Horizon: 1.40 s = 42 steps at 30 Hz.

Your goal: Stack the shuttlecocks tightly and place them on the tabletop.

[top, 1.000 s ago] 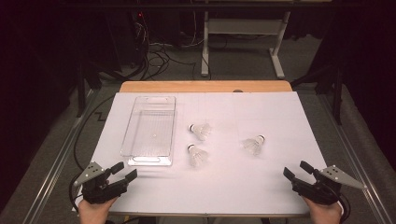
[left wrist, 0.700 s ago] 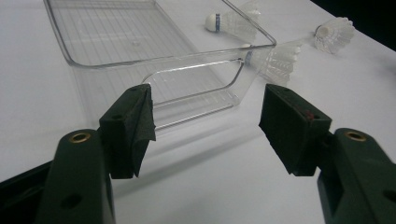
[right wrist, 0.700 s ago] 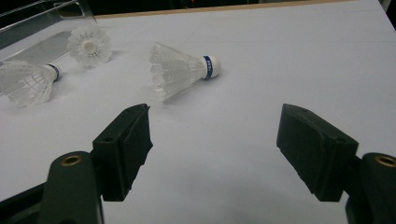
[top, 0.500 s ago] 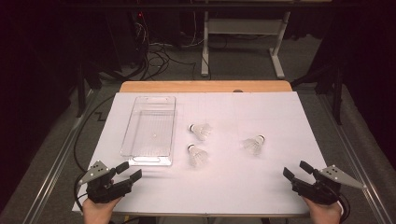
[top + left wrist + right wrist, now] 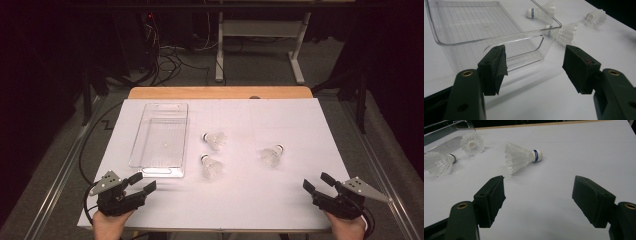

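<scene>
Both tongs wait open at the near table edge.
The left gripper [image 5: 142, 183] faces the clear plastic rectangular tray [image 5: 176, 111]; the right gripper [image 5: 318, 182] faces three white feather shuttlecocks [image 5: 270, 155], empty.

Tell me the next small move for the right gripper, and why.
Probably ease the right gripper forward toward the nearest shuttlecock. Its jaws stand wide open with nothing between them, that shuttlecock lies on its side straight ahead on the white table, and the clear tray holds nothing yet.
</scene>
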Each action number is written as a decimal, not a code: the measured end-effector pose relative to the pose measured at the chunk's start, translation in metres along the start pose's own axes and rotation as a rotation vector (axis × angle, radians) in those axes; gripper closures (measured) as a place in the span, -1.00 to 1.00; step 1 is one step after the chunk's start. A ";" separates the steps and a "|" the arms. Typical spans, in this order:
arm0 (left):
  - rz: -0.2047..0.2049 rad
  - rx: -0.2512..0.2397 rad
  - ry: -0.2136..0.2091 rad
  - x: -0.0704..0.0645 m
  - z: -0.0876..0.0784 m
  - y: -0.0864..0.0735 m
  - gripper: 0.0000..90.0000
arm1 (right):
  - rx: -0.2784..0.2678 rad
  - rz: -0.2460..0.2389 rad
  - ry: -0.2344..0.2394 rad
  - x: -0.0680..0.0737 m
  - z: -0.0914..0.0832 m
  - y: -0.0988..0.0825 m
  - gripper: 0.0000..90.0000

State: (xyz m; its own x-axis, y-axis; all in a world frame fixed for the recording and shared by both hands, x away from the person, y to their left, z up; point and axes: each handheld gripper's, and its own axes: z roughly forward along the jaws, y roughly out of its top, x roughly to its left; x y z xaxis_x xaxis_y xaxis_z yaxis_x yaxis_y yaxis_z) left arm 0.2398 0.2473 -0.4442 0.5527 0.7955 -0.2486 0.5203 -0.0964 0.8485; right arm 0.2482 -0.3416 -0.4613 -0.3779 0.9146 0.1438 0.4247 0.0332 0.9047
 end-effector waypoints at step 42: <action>0.054 0.023 -0.071 -0.026 0.031 0.024 -0.16 | 0.004 -0.001 0.003 0.000 0.000 0.000 -0.41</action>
State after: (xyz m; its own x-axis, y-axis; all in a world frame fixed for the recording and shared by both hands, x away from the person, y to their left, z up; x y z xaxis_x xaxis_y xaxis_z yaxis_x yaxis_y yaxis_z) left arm 0.2580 0.2059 -0.4322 0.6247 0.7445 -0.2357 0.5031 -0.1528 0.8506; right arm 0.2484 -0.3413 -0.4615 -0.3809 0.9133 0.1442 0.4273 0.0356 0.9034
